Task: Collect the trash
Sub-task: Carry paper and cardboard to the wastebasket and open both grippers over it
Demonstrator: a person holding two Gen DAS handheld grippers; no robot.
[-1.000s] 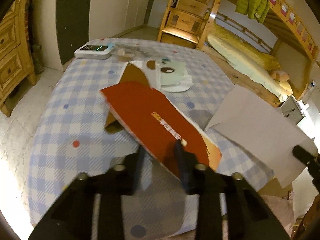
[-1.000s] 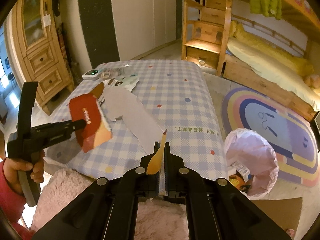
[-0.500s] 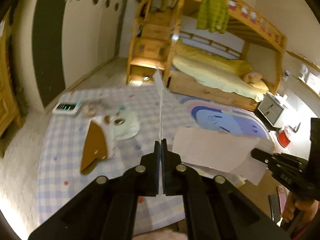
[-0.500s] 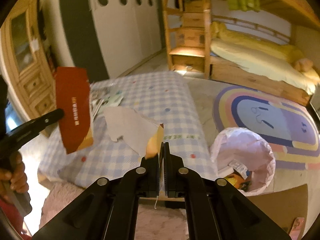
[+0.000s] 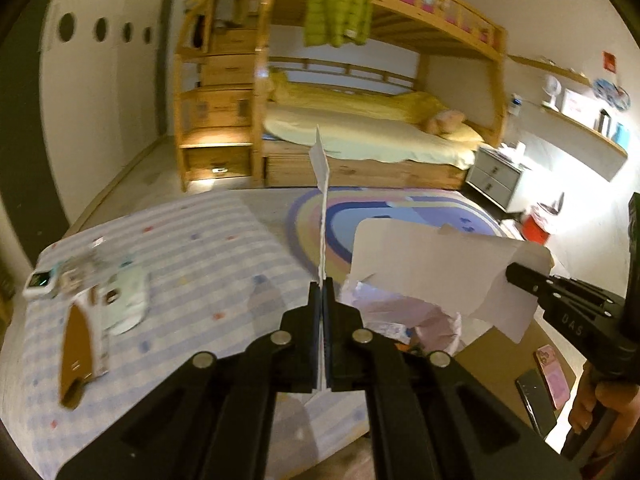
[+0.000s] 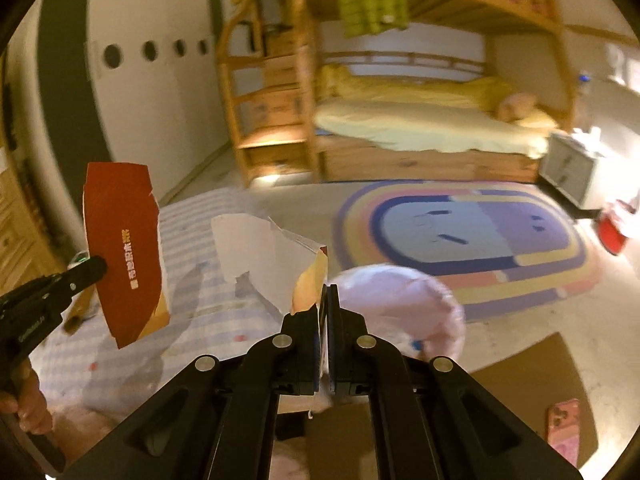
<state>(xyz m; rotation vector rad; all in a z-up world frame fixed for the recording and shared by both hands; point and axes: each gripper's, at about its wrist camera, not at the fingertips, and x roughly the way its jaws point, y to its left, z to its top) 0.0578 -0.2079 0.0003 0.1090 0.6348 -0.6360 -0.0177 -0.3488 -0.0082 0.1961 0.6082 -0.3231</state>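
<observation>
The left claw [image 5: 321,292] is clamped on a red card piece [image 6: 122,252], which the left wrist view shows only edge-on as a thin pale strip [image 5: 322,216] rising from the closed tips; the right wrist view shows its face, red with a yellow lower corner and a column of gold characters too small to read. The right claw [image 6: 325,300] is closed on a torn pale card sheet [image 6: 264,258], whose blank grey side spreads wide in the left wrist view [image 5: 436,270]. That view also shows raised letters on the right claw's body [image 5: 572,322], seemingly "DAS", and the hand [image 5: 600,404] gripping its handle. Both pieces hang in the air beyond the counter's [image 5: 208,248] near right corner, close above a bin lined with a pink bag [image 6: 396,304]. Only the left wrist view shows what lies by the counter's left edge: a brown and white card scrap [image 5: 78,344], a pale green wrapper [image 5: 130,300] and a small white device [image 5: 40,282] with a green lit display.
</observation>
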